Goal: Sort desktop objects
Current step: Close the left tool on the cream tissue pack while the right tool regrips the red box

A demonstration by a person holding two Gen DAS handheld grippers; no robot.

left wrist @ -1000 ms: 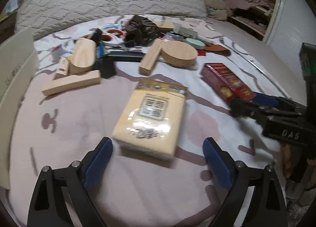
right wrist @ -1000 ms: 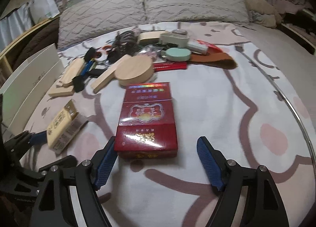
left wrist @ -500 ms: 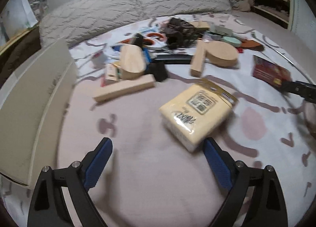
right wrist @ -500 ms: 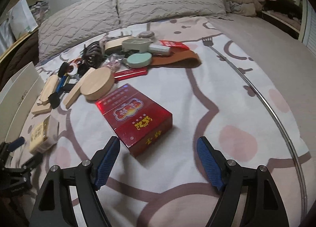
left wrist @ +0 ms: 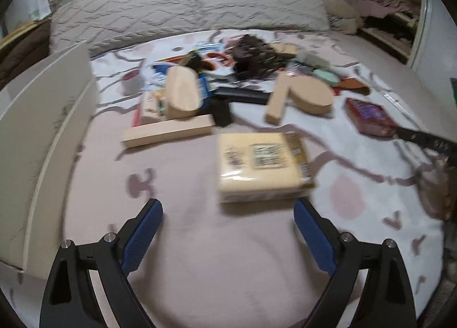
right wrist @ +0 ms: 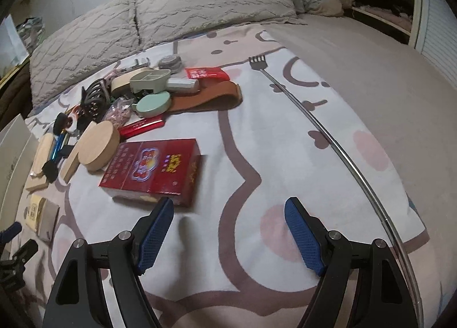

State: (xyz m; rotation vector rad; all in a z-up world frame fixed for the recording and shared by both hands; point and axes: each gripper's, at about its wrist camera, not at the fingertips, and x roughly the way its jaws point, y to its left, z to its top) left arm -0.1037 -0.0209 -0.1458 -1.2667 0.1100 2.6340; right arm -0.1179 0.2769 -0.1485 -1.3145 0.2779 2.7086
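A yellow tissue pack [left wrist: 261, 166] lies flat on the bed sheet, just ahead of my left gripper [left wrist: 228, 221], which stands open and empty, the pack nearer its right finger. A red carton [right wrist: 154, 169] lies ahead and left of my right gripper [right wrist: 228, 218], also open with nothing between its pads; its left fingertip [right wrist: 160, 216] sits close under the carton's near edge. The tissue pack [right wrist: 40, 215] and the left gripper's tips appear at the far left of the right wrist view. The red carton [left wrist: 368, 116] shows at the right of the left wrist view.
A pile of small items lies farther back: wooden blocks [left wrist: 168, 131], a round wooden box [right wrist: 98, 146], a mint disc [right wrist: 152, 103], a brown strap [right wrist: 205, 99], a black claw clip [right wrist: 94, 96]. A white box [left wrist: 42, 133] stands at left. A metal back scratcher [right wrist: 322, 131] lies at right. Pillows [right wrist: 171, 11] behind.
Both views have swung. The tissue pack now lies crosswise, ahead and right of the left gripper. The red carton has shifted from between the right gripper's fingers to its left.
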